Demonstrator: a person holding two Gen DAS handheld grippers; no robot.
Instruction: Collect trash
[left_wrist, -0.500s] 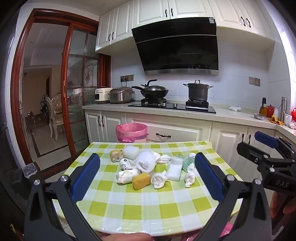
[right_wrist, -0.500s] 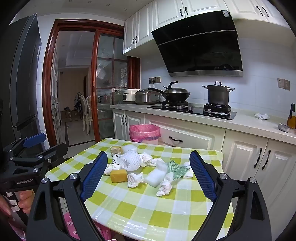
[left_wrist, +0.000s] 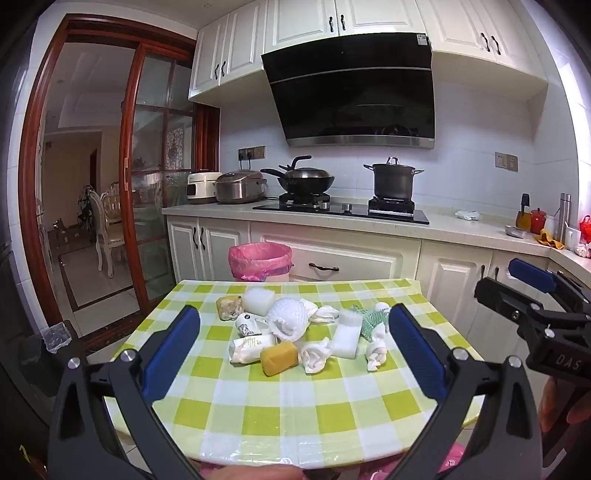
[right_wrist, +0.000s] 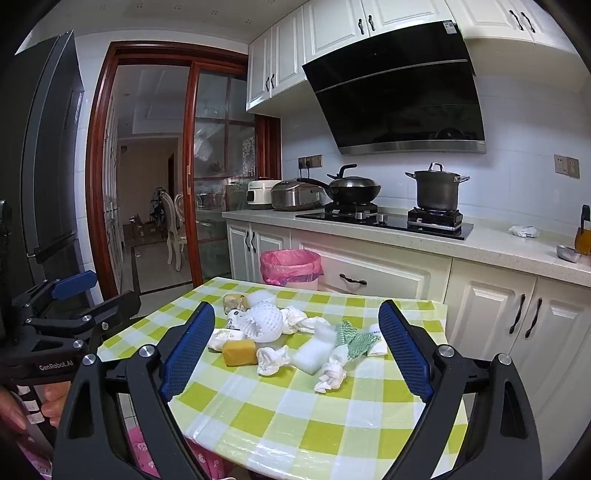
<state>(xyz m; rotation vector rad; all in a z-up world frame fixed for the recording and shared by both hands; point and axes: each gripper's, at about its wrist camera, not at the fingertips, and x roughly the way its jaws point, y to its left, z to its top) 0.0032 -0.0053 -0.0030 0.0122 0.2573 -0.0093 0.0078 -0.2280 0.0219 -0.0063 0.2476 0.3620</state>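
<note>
A pile of trash lies on the green checked table (left_wrist: 295, 406): a yellow sponge (left_wrist: 279, 357), crumpled tissues (left_wrist: 314, 355), a white foam net (left_wrist: 288, 318), a white foam block (left_wrist: 347, 338), a green cloth (left_wrist: 371, 321) and small wrappers. The sponge (right_wrist: 239, 352) and foam block (right_wrist: 310, 355) also show in the right wrist view. A bin with a pink bag (left_wrist: 260, 260) stands beyond the table's far edge. My left gripper (left_wrist: 295, 339) is open and empty above the near table edge. My right gripper (right_wrist: 297, 341) is open and empty, beside it to the right.
White cabinets and a counter with a hob, wok (left_wrist: 303, 177) and pot (left_wrist: 393, 181) run behind the table. A glass sliding door (left_wrist: 155, 206) opens on the left. A dark fridge (right_wrist: 48, 166) stands far left.
Both grippers have barely shifted. The trash pile has not moved.
</note>
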